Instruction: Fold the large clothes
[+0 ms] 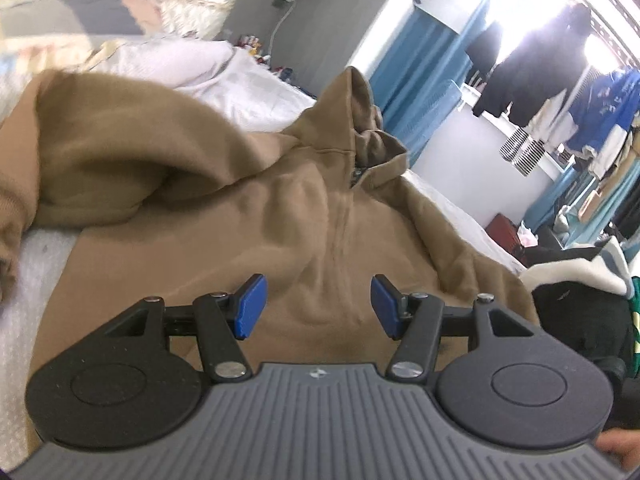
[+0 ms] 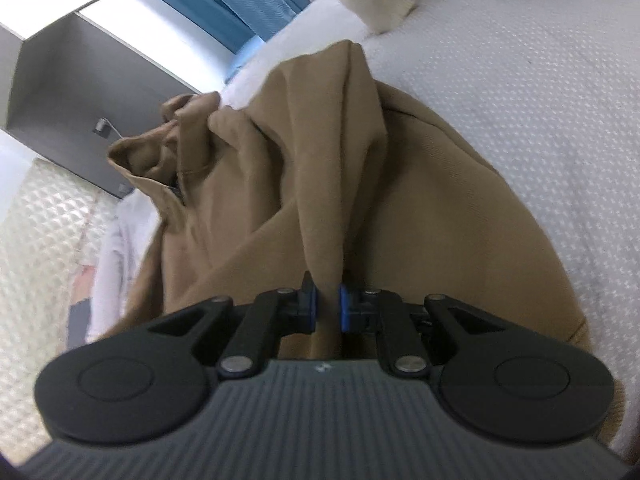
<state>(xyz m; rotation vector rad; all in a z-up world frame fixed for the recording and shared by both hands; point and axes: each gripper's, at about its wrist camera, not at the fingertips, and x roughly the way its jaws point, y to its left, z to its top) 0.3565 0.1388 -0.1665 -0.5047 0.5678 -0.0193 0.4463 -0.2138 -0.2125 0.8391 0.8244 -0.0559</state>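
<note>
Right gripper (image 2: 327, 306) clenched on pinched ridge of tan hoodie (image 2: 320, 184); garment's length runs ahead of fingers toward collar, on white bed (image 2: 540, 112). Left gripper (image 1: 319, 306) released, empty, hoodie chest just beyond pads. Right hand nearer for fold.

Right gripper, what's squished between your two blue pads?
A bunched fold of the brown hoodie sits pinched in the right gripper, seen in the right wrist view.
</note>
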